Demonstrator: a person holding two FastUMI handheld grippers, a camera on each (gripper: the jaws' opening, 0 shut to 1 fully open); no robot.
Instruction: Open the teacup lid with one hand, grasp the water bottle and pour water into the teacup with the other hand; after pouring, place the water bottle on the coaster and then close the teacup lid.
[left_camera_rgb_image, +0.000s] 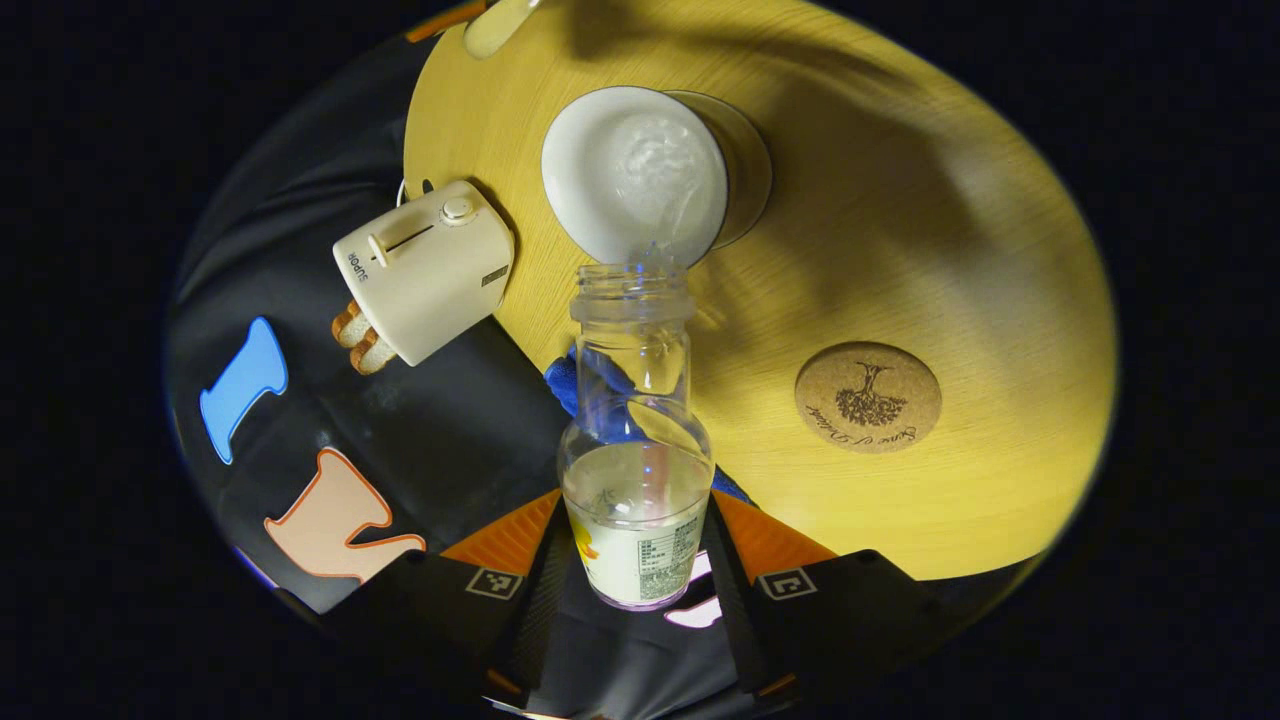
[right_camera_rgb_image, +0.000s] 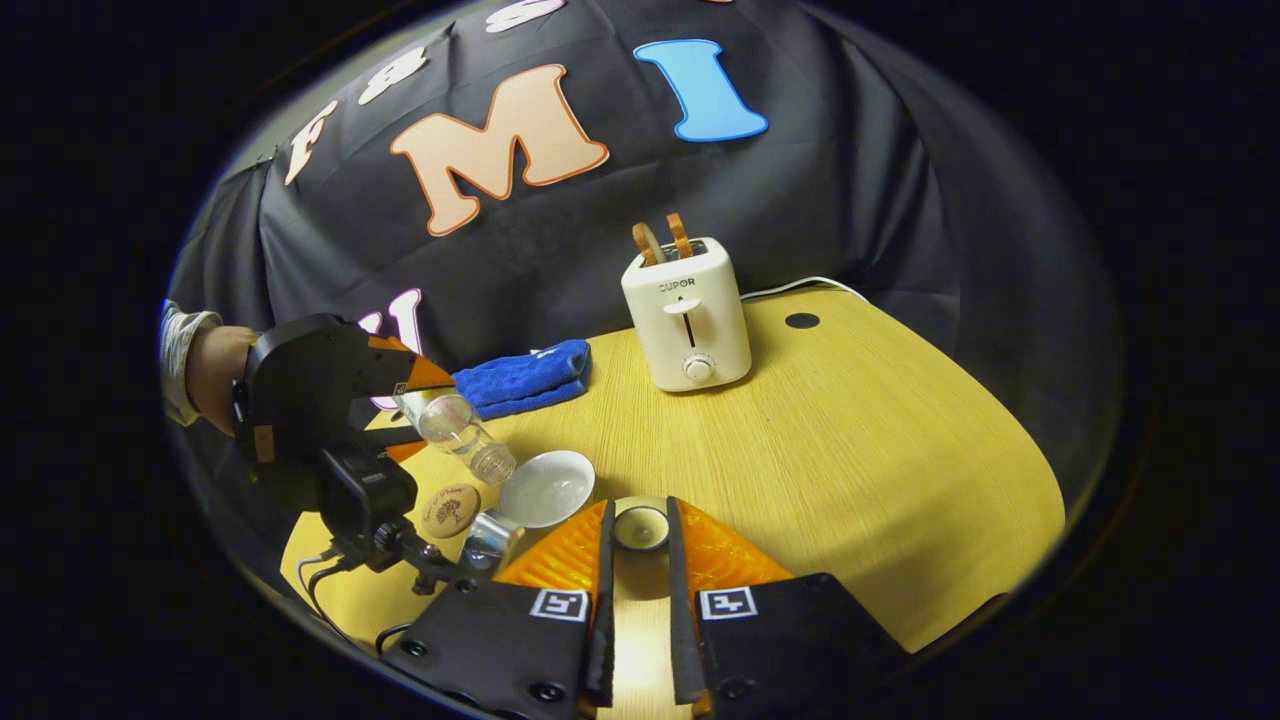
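My left gripper (left_camera_rgb_image: 640, 525) is shut on a clear water bottle (left_camera_rgb_image: 637, 470), capless and about a third full. The bottle tilts forward, and water runs from its mouth into the white teacup (left_camera_rgb_image: 634, 172) just beyond it. A round cork coaster (left_camera_rgb_image: 868, 397) lies bare on the table to the right of the bottle. In the right gripper view, my right gripper (right_camera_rgb_image: 640, 517) is shut on the small round teacup lid (right_camera_rgb_image: 640, 527), held above the table just right of the open teacup (right_camera_rgb_image: 547, 488). There the left gripper (right_camera_rgb_image: 405, 395) tips the bottle (right_camera_rgb_image: 455, 425) over the cup, beside the coaster (right_camera_rgb_image: 450, 510).
A cream toaster (right_camera_rgb_image: 688, 320) with two slices of bread stands at the back of the yellow wooden table (right_camera_rgb_image: 850, 450). A folded blue cloth (right_camera_rgb_image: 525, 378) lies to its left by the wall. A hand and sleeve (right_camera_rgb_image: 190, 365) hold the left gripper.
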